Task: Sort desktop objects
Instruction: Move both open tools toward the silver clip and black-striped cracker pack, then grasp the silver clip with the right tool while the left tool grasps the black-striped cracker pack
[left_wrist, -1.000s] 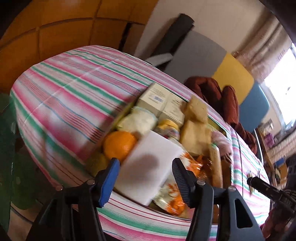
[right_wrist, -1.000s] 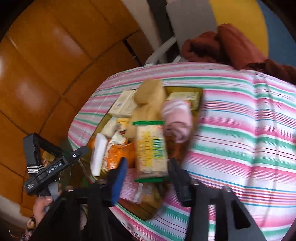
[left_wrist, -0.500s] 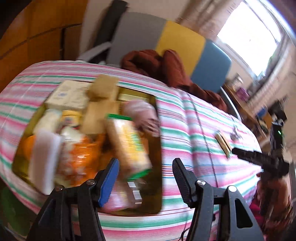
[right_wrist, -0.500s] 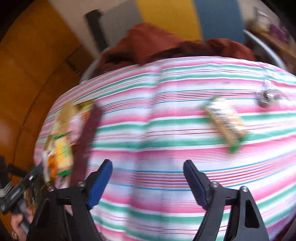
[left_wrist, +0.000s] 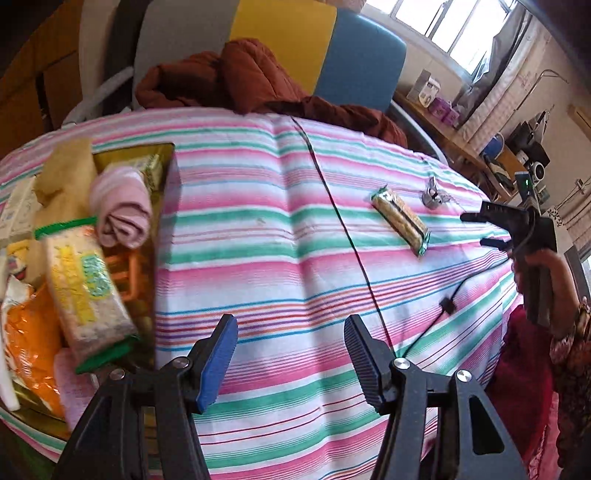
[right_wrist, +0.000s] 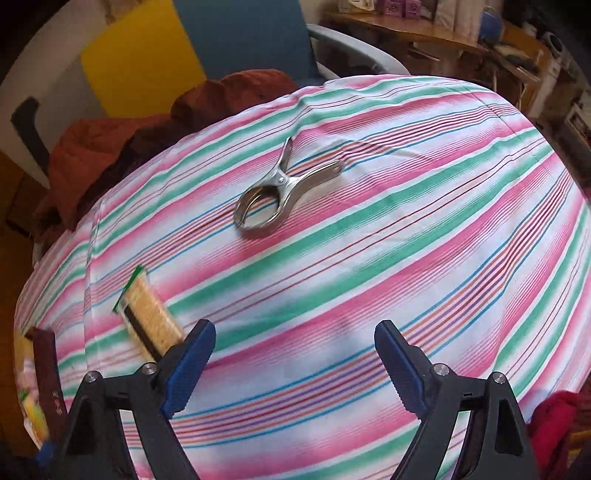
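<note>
Snack packet (left_wrist: 400, 220) lies alone on the striped tablecloth (left_wrist: 280, 229), a metal clip (right_wrist: 280, 192) just beyond it, the crowded tray (left_wrist: 162, 236) well off to the left. Both the left gripper (left_wrist: 290, 356) and right gripper (right_wrist: 293, 365) hang above bare cloth, jaws apart, nothing between them.

Behind the table, a chair (left_wrist: 317, 48) with grey, yellow and blue back panels, a rust-brown quilted jacket (left_wrist: 236, 85) heaped on its seat against the striped tablecloth (left_wrist: 277, 229). Further right, a wooden shelf (left_wrist: 454, 136) under a bright window (left_wrist: 458, 26), carrying small purple boxes (left_wrist: 443, 110) and dark electronics. At left, orange-brown wooden panelling (left_wrist: 33, 85); across the cloth, a thin black cable (left_wrist: 343, 229).
</note>
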